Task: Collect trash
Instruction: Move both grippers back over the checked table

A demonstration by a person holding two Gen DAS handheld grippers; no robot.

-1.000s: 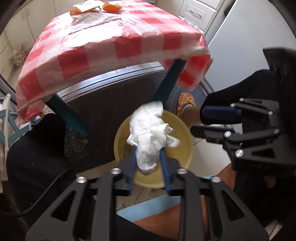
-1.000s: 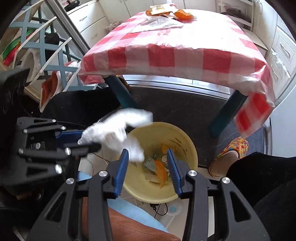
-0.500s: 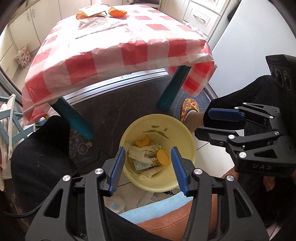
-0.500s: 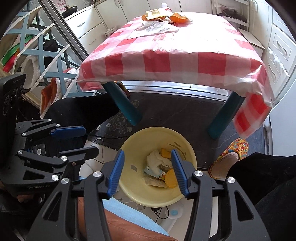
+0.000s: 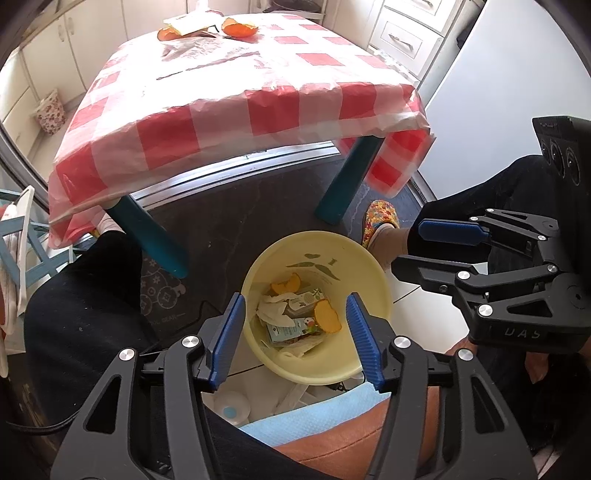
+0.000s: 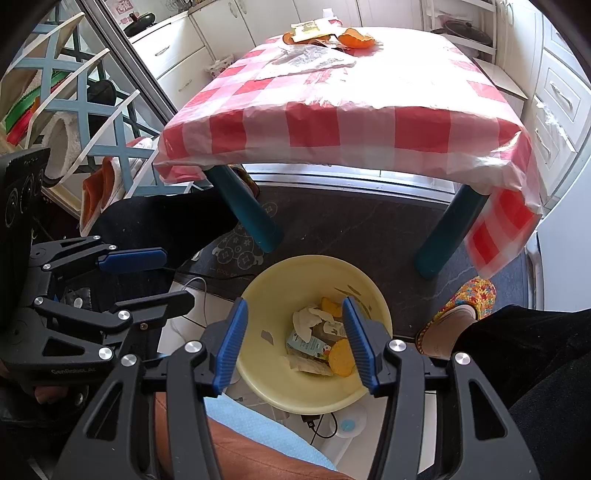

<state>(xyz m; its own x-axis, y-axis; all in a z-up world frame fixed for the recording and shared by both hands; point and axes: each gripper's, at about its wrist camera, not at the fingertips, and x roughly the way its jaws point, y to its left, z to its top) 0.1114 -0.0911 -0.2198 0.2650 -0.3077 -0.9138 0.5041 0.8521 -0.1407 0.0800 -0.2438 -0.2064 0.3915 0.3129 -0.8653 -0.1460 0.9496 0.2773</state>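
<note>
Both grippers, left (image 5: 293,338) and right (image 6: 293,341), fingers spread and empty above the bin (image 5: 373,284); remaining peels (image 5: 238,27) lie upper-centre on the worktop (image 5: 221,110), well apart.

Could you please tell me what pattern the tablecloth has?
The tablecloth is red-and-white checked, clearest in the right wrist view.

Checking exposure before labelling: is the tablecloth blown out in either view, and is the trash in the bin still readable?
Left wrist view: tablecloth top washed out by glare, bin contents clearly lit. Right wrist view: same glare on the cloth, trash in the bin sharp; fisheye bends the edges.
</note>
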